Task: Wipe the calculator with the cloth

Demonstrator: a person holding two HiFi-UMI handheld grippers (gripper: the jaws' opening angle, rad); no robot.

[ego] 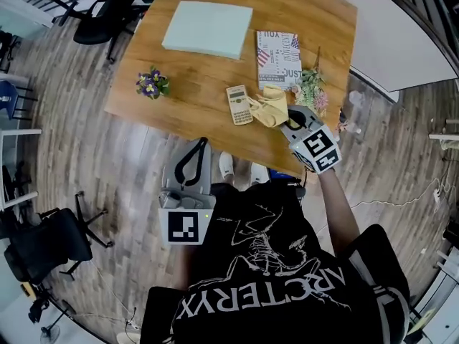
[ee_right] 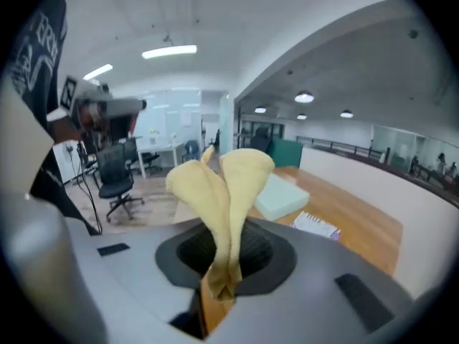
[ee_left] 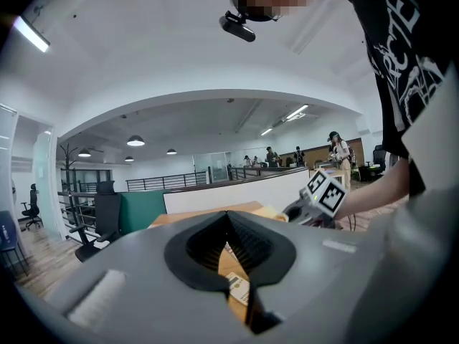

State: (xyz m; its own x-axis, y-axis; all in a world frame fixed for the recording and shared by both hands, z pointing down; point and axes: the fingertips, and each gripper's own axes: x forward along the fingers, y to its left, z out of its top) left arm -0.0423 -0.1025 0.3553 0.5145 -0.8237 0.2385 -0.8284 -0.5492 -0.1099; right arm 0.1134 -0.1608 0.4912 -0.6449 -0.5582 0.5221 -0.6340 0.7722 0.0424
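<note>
A cream calculator (ego: 239, 104) lies flat near the wooden table's (ego: 208, 84) front edge. Just to its right sits a yellow cloth (ego: 269, 107). My right gripper (ego: 290, 117) is shut on the cloth's right end. In the right gripper view the cloth (ee_right: 224, 185) stands up from between the jaws in two folds. My left gripper (ego: 203, 143) hangs in front of the table edge, close to my body, shut on nothing. In the left gripper view a sliver of the calculator (ee_left: 239, 287) shows through the narrow slit below its fingertips.
A pale green pad (ego: 208, 29) lies at the table's back. A printed booklet (ego: 278, 49) and pink flowers (ego: 313, 90) are right of the cloth, and a purple flower pot (ego: 152, 84) is at the left. Office chairs (ego: 50, 239) stand on the wood floor.
</note>
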